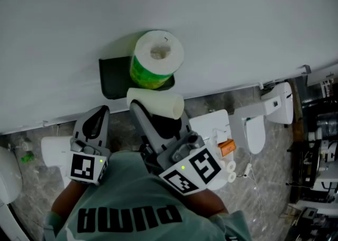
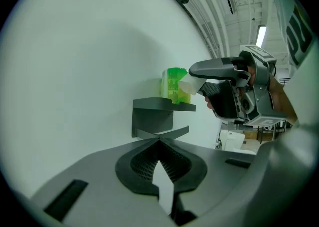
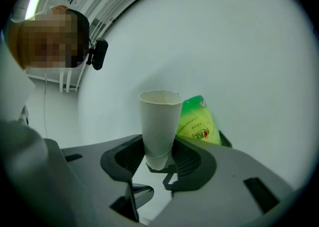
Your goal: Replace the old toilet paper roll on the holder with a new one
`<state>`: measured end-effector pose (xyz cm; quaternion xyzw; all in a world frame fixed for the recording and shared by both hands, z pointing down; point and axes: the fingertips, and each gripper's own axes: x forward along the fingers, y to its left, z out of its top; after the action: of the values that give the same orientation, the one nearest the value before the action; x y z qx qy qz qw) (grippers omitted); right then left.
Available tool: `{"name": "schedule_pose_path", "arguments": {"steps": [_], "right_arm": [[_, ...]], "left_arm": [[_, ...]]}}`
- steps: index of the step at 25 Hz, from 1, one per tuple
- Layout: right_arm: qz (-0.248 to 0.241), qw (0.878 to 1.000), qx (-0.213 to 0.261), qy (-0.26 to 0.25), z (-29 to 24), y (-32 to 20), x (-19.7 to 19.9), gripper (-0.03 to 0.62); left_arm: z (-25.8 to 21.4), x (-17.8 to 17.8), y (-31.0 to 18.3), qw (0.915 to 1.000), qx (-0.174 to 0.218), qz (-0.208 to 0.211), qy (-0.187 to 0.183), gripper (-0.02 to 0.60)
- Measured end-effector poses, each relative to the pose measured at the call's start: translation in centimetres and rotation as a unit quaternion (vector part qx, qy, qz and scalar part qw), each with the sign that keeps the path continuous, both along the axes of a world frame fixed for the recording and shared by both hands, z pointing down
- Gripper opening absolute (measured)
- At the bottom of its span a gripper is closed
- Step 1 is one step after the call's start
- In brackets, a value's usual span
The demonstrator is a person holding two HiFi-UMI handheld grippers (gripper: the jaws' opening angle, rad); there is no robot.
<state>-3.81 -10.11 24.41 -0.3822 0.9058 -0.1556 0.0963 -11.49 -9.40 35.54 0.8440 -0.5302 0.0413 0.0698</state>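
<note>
A pale wall (image 1: pixel 237 23) carries a dark holder (image 1: pixel 112 79) with a flat shelf on top. A new roll (image 1: pixel 156 57) in a green wrapper stands upright at the shelf's right end, and part of it seems to overhang the edge.

The right hand-held gripper (image 3: pixel 159 164) is clenched on the old tube (image 3: pixel 159 121), a bare whitish core pinched near one end. The tube is off the holder and hangs just in front of the shelf's right end, close to the new roll.

The left hand-held gripper (image 2: pixel 159 144) has its jaws closed with nothing between them. It points at the holder's front from a little way off.

The step in hand looks like taking the old tube away. To do it well, keep the pinch light so the thin core does not crush or slip. Draw it straight back from the wall and clear of the shelf edge, because a knock could tip the new roll off. The holder's lower arm is dim here, so I cannot tell how a roll seats on it.
</note>
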Motion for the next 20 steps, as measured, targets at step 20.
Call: {"name": "schedule_pose_path", "arguments": {"steps": [20], "right_arm": [[0.047, 0.979, 0.077, 0.185, -1.6, -2.4, -5.7, 0.173]], "left_arm": [[-0.3, -3.2, 0.1, 0.9996, 0.007, -0.017, 0.021, 0.005]]}}
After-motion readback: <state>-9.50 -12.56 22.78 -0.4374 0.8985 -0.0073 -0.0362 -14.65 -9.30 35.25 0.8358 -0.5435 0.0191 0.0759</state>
